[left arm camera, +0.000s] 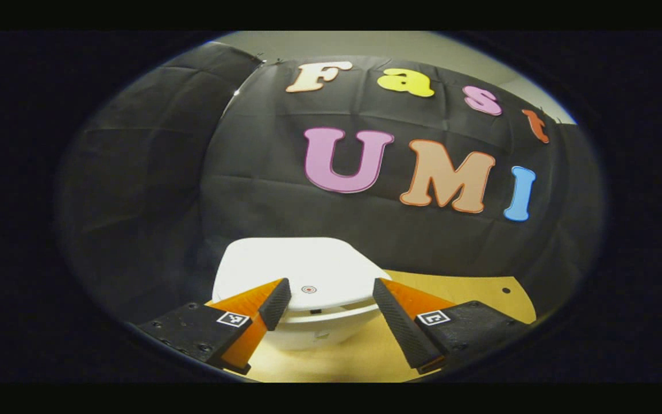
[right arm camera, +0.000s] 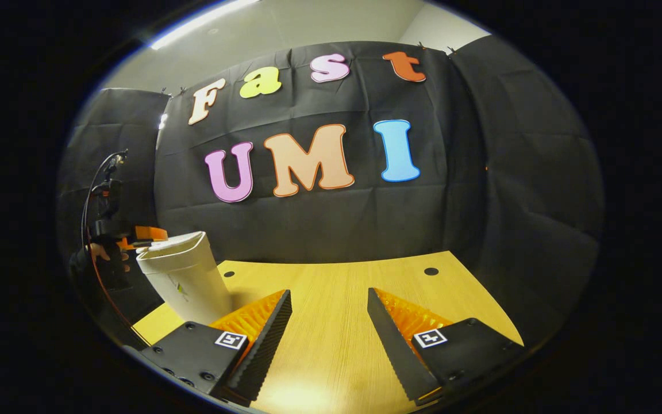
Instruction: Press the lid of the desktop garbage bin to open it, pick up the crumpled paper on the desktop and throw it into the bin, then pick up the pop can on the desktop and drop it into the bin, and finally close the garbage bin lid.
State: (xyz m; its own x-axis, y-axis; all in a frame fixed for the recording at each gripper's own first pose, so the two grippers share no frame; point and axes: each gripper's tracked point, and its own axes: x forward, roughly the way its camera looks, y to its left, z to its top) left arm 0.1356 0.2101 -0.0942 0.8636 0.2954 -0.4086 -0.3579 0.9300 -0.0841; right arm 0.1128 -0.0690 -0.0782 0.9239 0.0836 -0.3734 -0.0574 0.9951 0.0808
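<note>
My left gripper [left arm camera: 331, 299] hangs with fingers spread wide, gripping nothing, just above the white garbage bin [left arm camera: 308, 299], whose lid [left arm camera: 302, 270] lies shut. My right gripper [right arm camera: 328, 310] is equally wide open and empty over the wooden table [right arm camera: 342, 287]; farther left stands the bin, a hand [right arm camera: 101, 253] behind it.

garbage bin [left arm camera: 302, 287] | white | lid shut | upright on desk

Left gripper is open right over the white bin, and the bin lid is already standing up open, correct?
Not quite. The left gripper is open over the white bin, but the lid is down and closed, as the left gripper view shows. The right gripper view shows the same.
</note>
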